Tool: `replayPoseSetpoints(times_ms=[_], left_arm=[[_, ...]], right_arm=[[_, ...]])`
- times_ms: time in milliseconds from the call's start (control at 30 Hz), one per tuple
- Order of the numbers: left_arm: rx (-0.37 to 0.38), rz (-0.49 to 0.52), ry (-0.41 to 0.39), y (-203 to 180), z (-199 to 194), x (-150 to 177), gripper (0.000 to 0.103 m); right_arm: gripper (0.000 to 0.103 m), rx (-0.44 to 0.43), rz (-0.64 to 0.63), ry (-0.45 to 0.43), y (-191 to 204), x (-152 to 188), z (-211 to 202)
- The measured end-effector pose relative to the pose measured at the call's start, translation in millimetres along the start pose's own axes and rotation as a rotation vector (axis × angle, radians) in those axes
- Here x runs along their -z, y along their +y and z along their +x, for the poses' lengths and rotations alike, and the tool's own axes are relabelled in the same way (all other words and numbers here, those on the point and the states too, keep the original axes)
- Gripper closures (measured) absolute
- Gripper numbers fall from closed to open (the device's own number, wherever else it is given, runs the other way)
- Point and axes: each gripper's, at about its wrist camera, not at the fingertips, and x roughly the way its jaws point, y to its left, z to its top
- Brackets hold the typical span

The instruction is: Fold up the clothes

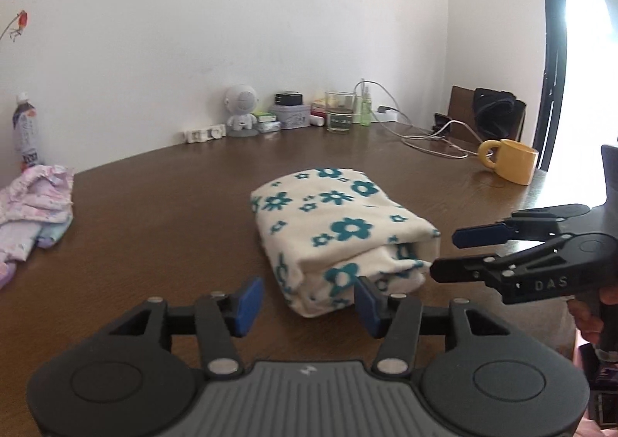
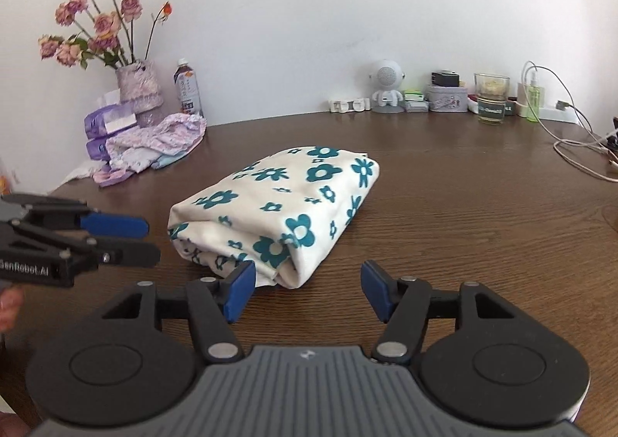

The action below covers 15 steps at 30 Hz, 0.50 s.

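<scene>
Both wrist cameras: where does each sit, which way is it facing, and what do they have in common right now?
Left wrist: sits behind the left gripper, jaws open, facing the folded floral cloth and the back wall; the right gripper enters from the right, with fingers of a hand.
Right wrist: sits behind the right gripper, jaws open, facing the same cloth; the left gripper enters from the left.
Shared: cloth, brown table, white figurine, glass.

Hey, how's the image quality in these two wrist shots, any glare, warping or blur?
Left wrist view: the doorway at right is blown out white, and the fisheye bows the table edge. Right wrist view: even soft light, no glare, dark corners from the lens; the folded floral cloth is sharp.
</scene>
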Motion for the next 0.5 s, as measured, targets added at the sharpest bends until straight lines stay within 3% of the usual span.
replayPoseSetpoints(times_ms=[133, 433, 500], left_arm=[[0.008, 0.055, 0.026, 6.1, 16.6, -7.3, 0.051], [0.047, 0.113, 0.044, 2.1, 39.2, -11.0, 0.052], [0.066, 0.122, 0.051, 1.8, 43.1, -12.4, 0.066]], right_arm=[[0.041, 0.03, -0.076, 0.002, 16.6, -6.6, 14.9], [0.042, 0.055, -0.085, 0.007, 14.3, -16.1, 34.3], [0.051, 0.051, -0.086, 0.015, 14.8, -15.8, 37.1]])
